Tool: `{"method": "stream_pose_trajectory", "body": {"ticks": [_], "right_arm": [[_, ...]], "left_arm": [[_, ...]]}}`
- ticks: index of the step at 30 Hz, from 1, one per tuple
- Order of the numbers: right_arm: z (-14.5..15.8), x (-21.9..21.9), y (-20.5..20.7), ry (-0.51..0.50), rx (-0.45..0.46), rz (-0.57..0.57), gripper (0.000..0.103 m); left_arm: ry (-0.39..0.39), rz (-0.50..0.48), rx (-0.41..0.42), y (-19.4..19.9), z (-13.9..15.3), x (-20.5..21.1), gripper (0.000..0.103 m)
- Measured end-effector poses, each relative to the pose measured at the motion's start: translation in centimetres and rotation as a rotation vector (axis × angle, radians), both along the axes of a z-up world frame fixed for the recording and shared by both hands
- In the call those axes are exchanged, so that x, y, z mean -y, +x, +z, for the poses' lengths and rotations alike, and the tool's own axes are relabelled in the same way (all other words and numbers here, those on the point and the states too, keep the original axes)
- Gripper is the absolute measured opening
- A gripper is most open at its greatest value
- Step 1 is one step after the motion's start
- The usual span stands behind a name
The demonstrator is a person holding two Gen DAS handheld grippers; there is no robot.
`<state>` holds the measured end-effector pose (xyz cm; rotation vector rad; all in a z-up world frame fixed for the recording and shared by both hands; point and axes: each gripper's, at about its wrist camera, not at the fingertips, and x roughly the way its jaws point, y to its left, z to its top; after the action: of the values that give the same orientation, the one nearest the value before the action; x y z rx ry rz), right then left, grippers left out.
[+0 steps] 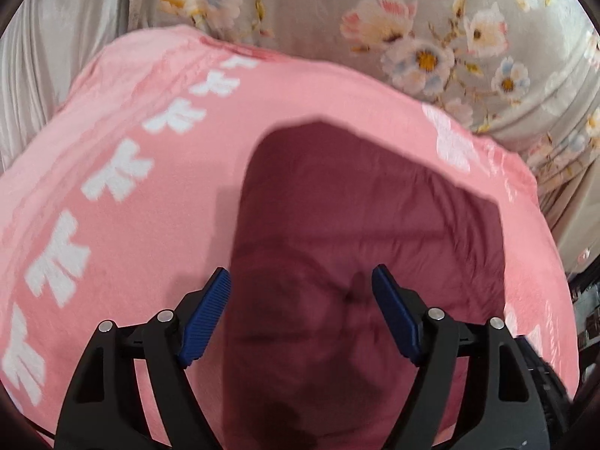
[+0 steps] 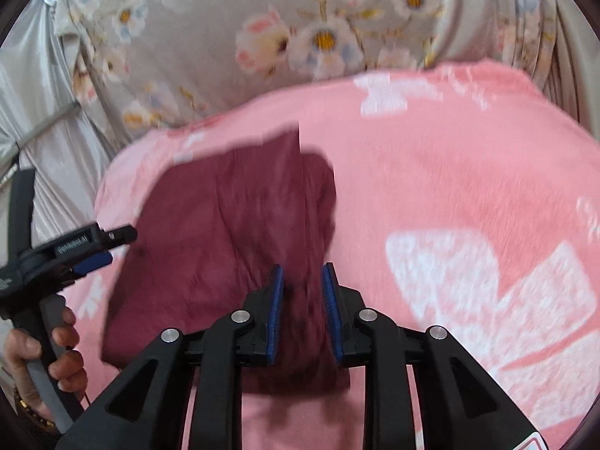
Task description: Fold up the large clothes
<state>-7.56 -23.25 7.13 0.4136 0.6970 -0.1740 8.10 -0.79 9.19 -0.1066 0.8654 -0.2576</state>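
Observation:
A dark maroon garment (image 1: pixel 356 225) lies folded on a pink blanket (image 1: pixel 112 150) with white marks. My left gripper (image 1: pixel 300 300) hangs open just above the garment's near part, with nothing between its blue pads. In the right wrist view the garment (image 2: pixel 225 232) lies left of centre on the pink blanket (image 2: pixel 450 172). My right gripper (image 2: pixel 302 292) has its jaws part closed around a raised fold of the garment's right edge. The left gripper (image 2: pixel 112 240) shows at the far left of that view, held by a hand.
A grey bedsheet with a flower print (image 1: pixel 412 18) lies beyond the blanket; it also shows in the right wrist view (image 2: pixel 262 18). Pale silky cloth (image 1: pixel 56 56) hangs at the left. The person's hand (image 2: pixel 45 356) grips the left handle.

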Motion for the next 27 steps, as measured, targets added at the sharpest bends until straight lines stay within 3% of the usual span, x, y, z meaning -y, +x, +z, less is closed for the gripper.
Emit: {"method": "stream_pose_trajectory", "body": {"ticks": [2, 6, 11, 12, 13, 14, 15, 19, 27], "right_arm": [[2.3, 0.8, 1.7, 0.008, 0.034, -0.007, 0.037], [4.7, 2.4, 8.1, 0.049, 0.038, -0.016, 0.039], [0.8, 3.3, 15.8, 0.092, -0.136, -0.076, 0.046], [-0.2, 3.3, 16.5, 0.102, -0.159, -0.079, 0.043], [-1.4, 3.3, 16.9, 0.126, -0.165, -0.071, 0.022], [-2.0, 3.3, 16.6, 0.147, -0.152, -0.066, 0.008], [-2.5, 3.3, 16.3, 0.157, -0.141, -0.067, 0.005], [-4.2, 4.1, 14.7, 0.126, -0.114, -0.125, 0.004], [-6.9, 3.8, 15.3, 0.060, -0.148, -0.108, 0.004]], "left_arm": [[0.009, 0.018, 0.045, 1.7, 2.1, 0.2, 0.075], [0.053, 0.048, 0.073, 5.7, 4.3, 1.4, 0.076], [0.054, 0.084, -0.039, 10.8, 2.0, 2.9, 0.075], [0.056, 0.092, -0.055, 11.3, 1.2, 3.1, 0.075], [0.059, 0.102, -0.074, 11.8, 0.3, 3.2, 0.075], [0.054, 0.106, -0.087, 11.9, -0.4, 3.4, 0.075], [0.042, 0.104, -0.098, 12.0, -1.0, 3.4, 0.075], [0.018, 0.088, -0.124, 12.1, -3.3, 3.9, 0.077], [0.086, 0.089, -0.066, 11.6, -5.4, 6.1, 0.086]]}}
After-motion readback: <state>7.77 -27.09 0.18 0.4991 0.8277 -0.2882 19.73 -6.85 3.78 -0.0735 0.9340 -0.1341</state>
